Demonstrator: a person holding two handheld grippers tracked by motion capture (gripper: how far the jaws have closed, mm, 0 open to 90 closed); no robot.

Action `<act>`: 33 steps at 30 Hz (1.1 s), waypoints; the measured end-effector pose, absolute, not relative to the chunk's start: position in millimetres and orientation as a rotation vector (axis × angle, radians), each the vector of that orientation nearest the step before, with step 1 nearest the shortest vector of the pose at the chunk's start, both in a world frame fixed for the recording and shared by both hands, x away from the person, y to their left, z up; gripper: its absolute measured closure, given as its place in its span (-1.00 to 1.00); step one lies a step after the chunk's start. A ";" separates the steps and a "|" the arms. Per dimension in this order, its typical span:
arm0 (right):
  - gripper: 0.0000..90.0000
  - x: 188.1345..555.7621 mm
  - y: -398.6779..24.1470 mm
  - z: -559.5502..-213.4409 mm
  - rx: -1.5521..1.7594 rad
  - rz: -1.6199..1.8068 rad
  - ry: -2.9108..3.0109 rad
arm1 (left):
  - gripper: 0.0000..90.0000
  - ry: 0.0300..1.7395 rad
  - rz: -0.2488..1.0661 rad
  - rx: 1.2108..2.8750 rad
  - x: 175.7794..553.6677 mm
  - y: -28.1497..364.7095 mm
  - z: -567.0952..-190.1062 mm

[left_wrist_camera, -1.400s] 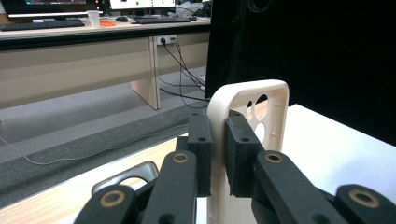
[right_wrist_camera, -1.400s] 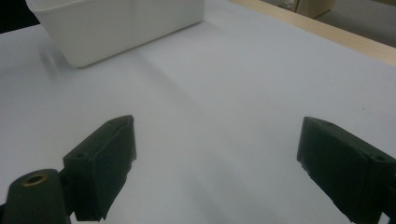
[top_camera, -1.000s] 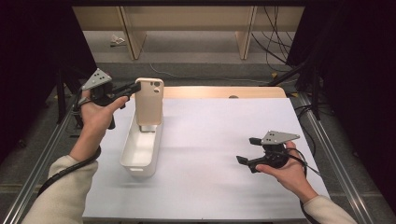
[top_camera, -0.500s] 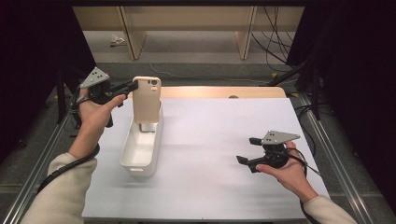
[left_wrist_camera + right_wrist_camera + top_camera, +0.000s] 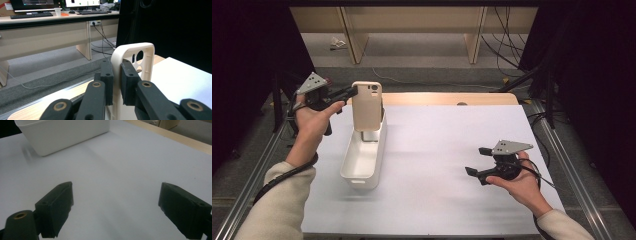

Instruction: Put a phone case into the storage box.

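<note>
Phone case [image 5: 367,106], beige, upright, clamped by its edge in left gripper [image 5: 348,93]; lower end dipping into far end of white bin [image 5: 362,162]. Camera cutouts at top of case, facing the high view. In left gripper view, pads pinching case rim [image 5: 117,75], inner side of case turned away to the right.

Right gripper [image 5: 475,161] spread wide, holding nothing, low over white desk [image 5: 437,150], well apart from bin. In right gripper view, bin corner [image 5: 62,135] beyond the jaws.

Bottom of case hidden behind bin wall; bin's contents, if any, unreadable. Wooden strip [image 5: 452,98] along far desk edge; cables [image 5: 504,40] on floor beyond.
</note>
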State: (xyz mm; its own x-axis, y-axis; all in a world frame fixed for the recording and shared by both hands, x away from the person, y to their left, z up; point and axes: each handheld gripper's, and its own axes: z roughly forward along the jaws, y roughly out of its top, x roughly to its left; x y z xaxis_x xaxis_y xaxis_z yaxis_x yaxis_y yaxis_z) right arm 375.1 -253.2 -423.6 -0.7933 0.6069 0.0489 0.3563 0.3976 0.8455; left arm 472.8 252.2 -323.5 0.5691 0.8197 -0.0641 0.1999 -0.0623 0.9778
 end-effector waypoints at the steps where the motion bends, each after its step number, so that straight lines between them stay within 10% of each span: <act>1: -0.70 375.0 -253.2 -423.6 0.845 1.346 2.391 | 0.81 0.887 0.633 1.583 473.4 252.5 -324.0; 33: -0.70 375.1 -253.3 -423.7 0.843 1.349 2.392 | 0.81 0.873 0.658 1.598 484.9 252.7 -341.5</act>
State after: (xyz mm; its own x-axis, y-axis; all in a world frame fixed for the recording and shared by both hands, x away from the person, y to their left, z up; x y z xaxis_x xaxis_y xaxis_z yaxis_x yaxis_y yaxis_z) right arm 375.1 -253.3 -423.7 -0.7950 0.6046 0.0499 0.3555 0.3975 0.8459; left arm 484.9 252.7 -341.5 0.5671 0.8227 -0.0404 0.1880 -0.0816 0.9788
